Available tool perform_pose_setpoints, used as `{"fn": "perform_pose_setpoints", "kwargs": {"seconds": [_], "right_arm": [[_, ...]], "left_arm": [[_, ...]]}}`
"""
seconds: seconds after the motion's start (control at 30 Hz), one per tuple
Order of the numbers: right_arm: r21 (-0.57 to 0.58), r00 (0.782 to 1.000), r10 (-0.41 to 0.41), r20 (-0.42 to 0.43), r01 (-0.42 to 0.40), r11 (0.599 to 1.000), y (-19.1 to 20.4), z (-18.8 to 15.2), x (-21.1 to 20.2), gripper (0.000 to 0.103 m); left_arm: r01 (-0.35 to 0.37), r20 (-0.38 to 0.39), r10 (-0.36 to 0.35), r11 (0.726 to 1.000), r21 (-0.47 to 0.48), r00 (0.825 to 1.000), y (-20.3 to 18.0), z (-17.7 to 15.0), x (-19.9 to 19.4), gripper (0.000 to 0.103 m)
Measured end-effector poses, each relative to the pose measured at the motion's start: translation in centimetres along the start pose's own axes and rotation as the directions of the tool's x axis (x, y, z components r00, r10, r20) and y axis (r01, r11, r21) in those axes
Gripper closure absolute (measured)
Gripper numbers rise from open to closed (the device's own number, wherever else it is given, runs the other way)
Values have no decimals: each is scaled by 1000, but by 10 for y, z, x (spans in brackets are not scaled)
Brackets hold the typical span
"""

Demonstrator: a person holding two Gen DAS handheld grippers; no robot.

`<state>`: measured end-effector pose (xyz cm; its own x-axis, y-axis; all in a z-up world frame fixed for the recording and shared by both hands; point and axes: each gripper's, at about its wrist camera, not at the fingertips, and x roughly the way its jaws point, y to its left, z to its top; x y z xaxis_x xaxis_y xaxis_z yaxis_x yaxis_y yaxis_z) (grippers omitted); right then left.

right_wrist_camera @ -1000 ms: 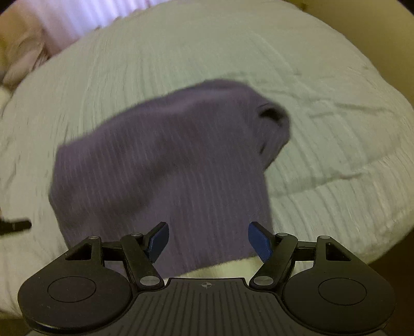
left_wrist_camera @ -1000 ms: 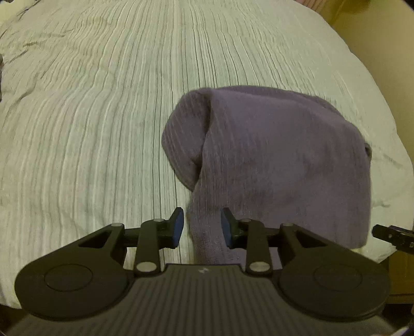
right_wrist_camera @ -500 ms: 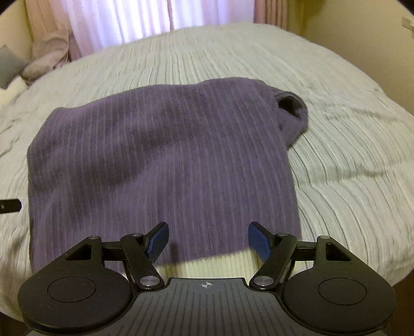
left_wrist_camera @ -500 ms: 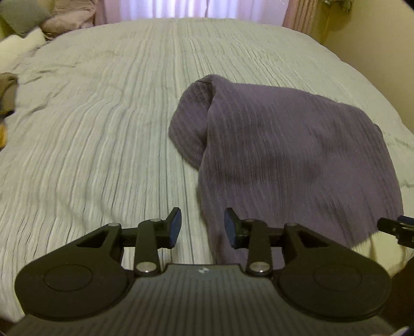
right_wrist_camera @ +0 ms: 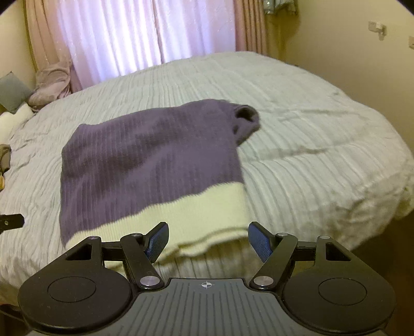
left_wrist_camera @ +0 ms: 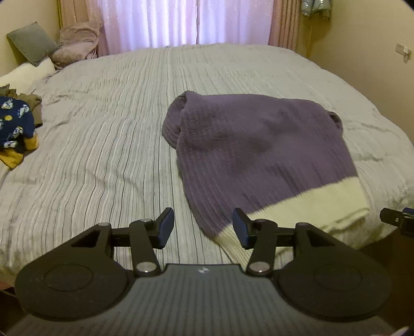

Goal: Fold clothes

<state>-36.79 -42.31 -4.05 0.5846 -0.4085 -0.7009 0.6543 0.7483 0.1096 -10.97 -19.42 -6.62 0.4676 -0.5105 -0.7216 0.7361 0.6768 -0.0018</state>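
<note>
A folded purple knit sweater (left_wrist_camera: pixel 261 152) with a cream hem band (left_wrist_camera: pixel 310 206) lies flat on the striped bedspread (left_wrist_camera: pixel 103 144), near its front right edge. My left gripper (left_wrist_camera: pixel 202 227) hovers over the sweater's near left corner, its jaws opening, with nothing pressed between the pads. In the right wrist view the same sweater (right_wrist_camera: pixel 150 160) shows its cream hem (right_wrist_camera: pixel 194 212) nearest the camera. My right gripper (right_wrist_camera: pixel 208 241) stands open just in front of that hem, holding nothing. A sleeve cuff (right_wrist_camera: pixel 245 113) sticks out at the sweater's far right.
A heap of clothes, navy patterned and yellow (left_wrist_camera: pixel 15 129), lies at the bed's left edge. Pillows (left_wrist_camera: pixel 33 46) and a pink blanket (left_wrist_camera: pixel 77 44) rest at the head, before the curtains (left_wrist_camera: pixel 186 23). The bed's edge drops off on the right (right_wrist_camera: pixel 375 206).
Both grippers have pulled back from the sweater, so more of the bed and room shows and the cream hem has come into view. The left jaws have widened; the right jaws stayed the same.
</note>
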Motion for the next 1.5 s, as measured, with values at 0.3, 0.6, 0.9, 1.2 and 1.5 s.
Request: {"fn": "perform_pose_setpoints", "kwargs": {"seconds": [0.3, 0.6, 0.9, 1.2, 1.5], "right_arm": [[-8, 999, 16, 48, -16, 1000, 3, -15, -27, 31], [-154, 1000, 21, 24, -17, 988, 51, -7, 9, 31], [-384, 990, 97, -104, -130, 914, 161, 3, 97, 31], [-508, 966, 165, -197, -244, 826, 247, -4, 177, 31], [-329, 1000, 10, -13, -13, 944, 130, 71, 151, 92]], "left_arm": [[0, 37, 1, 1000, -6, 999, 8, -17, -27, 54], [18, 16, -16, 993, -120, 1000, 72, -23, -9, 54], [49, -49, -62, 973, -226, 997, 133, -7, 53, 55], [85, -76, -109, 961, -264, 991, 163, 8, 101, 55], [157, -60, -178, 953, -261, 982, 160, 19, 122, 55]]}}
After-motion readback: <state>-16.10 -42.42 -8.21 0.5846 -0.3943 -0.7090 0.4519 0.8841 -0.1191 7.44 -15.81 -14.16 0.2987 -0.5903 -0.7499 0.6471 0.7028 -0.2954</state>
